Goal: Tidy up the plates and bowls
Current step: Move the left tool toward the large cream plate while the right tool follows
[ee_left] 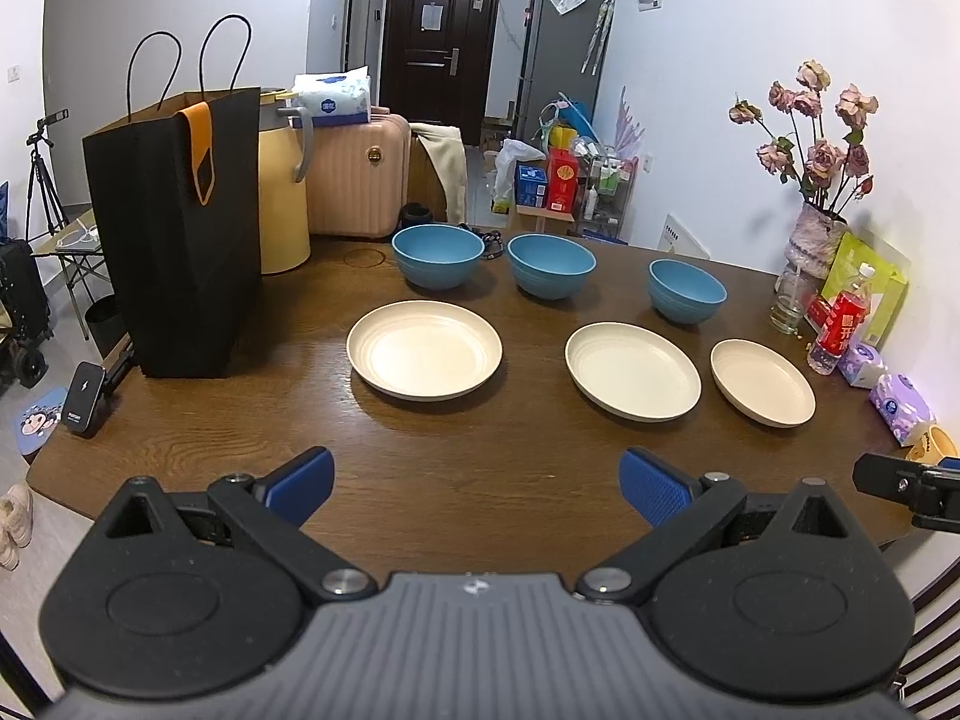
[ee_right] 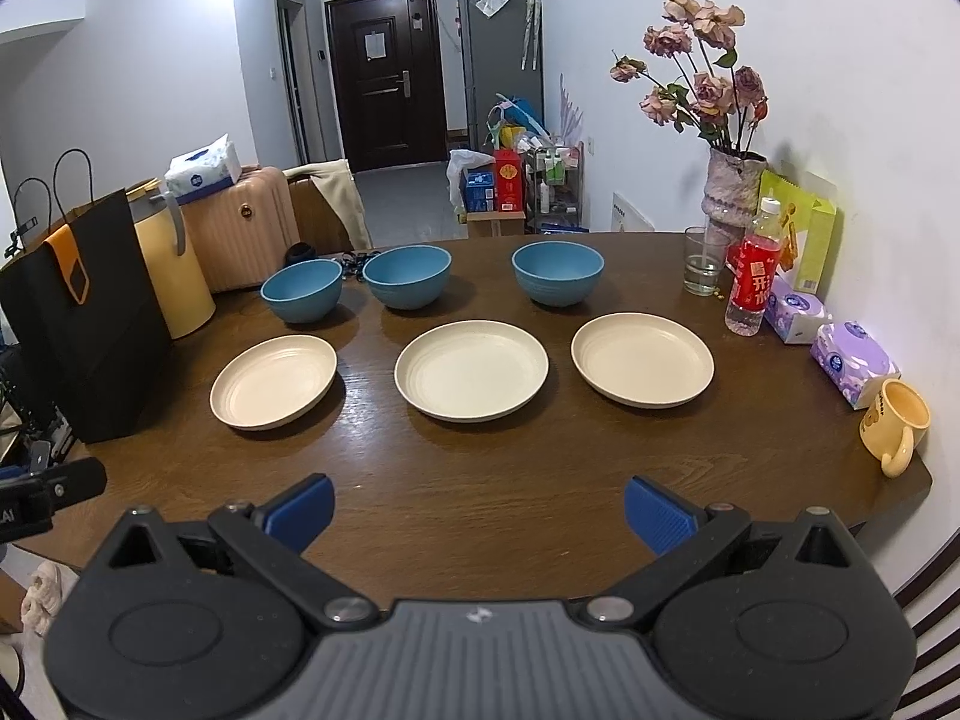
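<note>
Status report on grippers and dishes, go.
Left gripper open, empty. Right gripper open, empty. Three cream plates, three blue bowls unstacked on table. Nothing blocking.

I see a room with pale walls (ee_right: 840,90), brightly lit from above on the left. A dark door (ee_right: 387,75) stands at the far end, with a grey fridge (ee_right: 501,42) to its right and a cluttered rack (ee_right: 555,180) beside it. The floor (ee_right: 408,198) there is grey tile. The brown wooden bench (ee_right: 480,480) sits against the right wall. A pink suitcase (ee_left: 357,180) stands behind it, and a tripod (ee_left: 39,174) far left.
</note>
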The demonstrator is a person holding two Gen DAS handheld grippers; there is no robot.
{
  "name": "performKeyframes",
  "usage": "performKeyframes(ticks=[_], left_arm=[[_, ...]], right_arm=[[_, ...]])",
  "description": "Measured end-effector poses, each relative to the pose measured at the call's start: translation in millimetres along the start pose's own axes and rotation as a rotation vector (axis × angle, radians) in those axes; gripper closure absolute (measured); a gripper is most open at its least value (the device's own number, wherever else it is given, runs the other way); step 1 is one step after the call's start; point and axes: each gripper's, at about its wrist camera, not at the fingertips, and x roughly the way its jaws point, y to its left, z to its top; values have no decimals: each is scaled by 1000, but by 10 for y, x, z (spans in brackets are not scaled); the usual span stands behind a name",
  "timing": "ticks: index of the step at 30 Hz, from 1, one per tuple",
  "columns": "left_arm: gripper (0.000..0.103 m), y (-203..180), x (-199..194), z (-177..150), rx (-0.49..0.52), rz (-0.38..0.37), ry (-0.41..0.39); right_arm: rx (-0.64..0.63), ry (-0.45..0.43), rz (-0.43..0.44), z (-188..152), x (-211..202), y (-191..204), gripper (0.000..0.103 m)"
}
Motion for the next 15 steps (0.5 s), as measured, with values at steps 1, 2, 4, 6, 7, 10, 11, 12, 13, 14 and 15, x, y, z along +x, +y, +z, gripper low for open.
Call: performKeyframes(ticks=[1,2,4,6,7,10,11,12,13,14,15], left_arm=[[0,43,-2,-3,-1,0,1],[0,72,-8,-5,-2,3,1],[0,156,-6,5,-5,7,3],[0,238,-10,-3,-5,10,6],[0,286,-11,-8,-5,12,7],[0,443,-9,-5,-8,17,15],[0,493,-11,-2,-10,21,16],[0,533,-14,-4,-14,24,16],[0,587,-10,-7,-18,26,18],[0,629,-3,-13,-22,28,20],[0,666,9,-18,-25,27,24]], right_arm=[[1,2,2,-5,10,33,0],[1,3,4,-7,14,50,0],[2,6,10,-14,30,113,0],[3,11,17,-33,49,187,0],[3,15,22,-44,71,243,0],[4,24,30,-75,105,370,0],[4,26,34,-90,118,428,0],[3,28,38,-91,131,474,0],[1,30,41,-97,141,511,0],[-5,32,47,-104,154,559,0],[-10,35,50,-112,165,604,0]])
